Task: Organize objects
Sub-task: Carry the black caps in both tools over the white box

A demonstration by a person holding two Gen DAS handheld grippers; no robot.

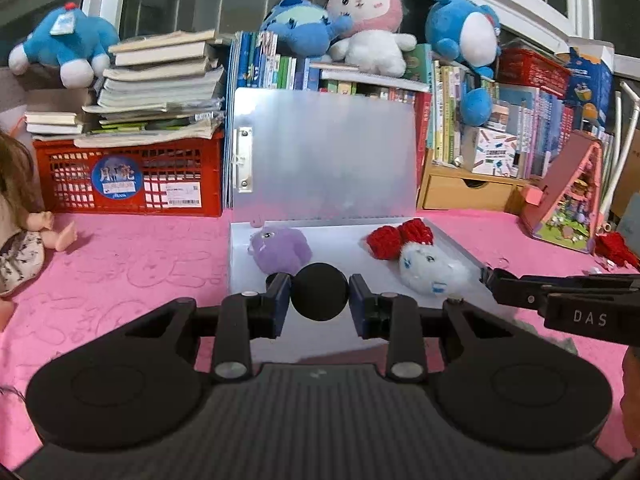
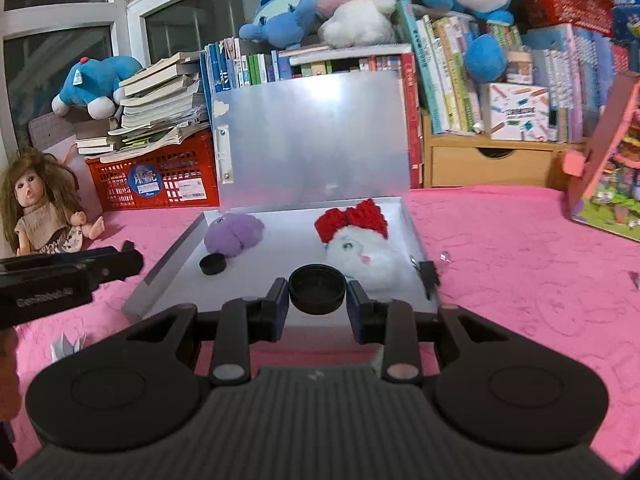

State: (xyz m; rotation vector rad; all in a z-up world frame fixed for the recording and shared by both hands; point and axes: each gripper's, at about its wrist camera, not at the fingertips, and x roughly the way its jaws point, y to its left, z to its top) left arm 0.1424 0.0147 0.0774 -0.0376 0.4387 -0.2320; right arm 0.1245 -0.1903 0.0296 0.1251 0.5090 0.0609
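Nearest in the right wrist view, the right tool (image 2: 318, 292) was clamped on a shallow black cap (image 2: 317, 289), open side up, held over the near edge of the open metal case (image 2: 168, 268). In the left wrist view the left tool (image 1: 319, 292) held a black round piece (image 1: 319, 298). Its pads looked pressed against both sides, though only a smooth dark face showed, so whether it was a lid or a ball could not be told.

Both loads hung just above the case floor, so the step in hand looked like placing small items into the case. The next move would call for lowering each one onto bare metal clear of the toys, then parting the fingers.

Further in, a loose black cap (image 2: 213, 265) lay just beside a purple plush (image 2: 233, 234) on the left. A white plush (image 2: 362, 256) with a red bow (image 2: 352, 220) filled the right side, leaving the middle free. A small dark clip-like thing (image 2: 428, 276) at the right rim was too blurred to name.

Behind stood the raised lid (image 2: 312, 140), hiding whatever lay behind it. The pink desk (image 2: 520, 280) ran out to a doll (image 2: 40, 208) and a red crate (image 2: 152, 180) stacked with books.
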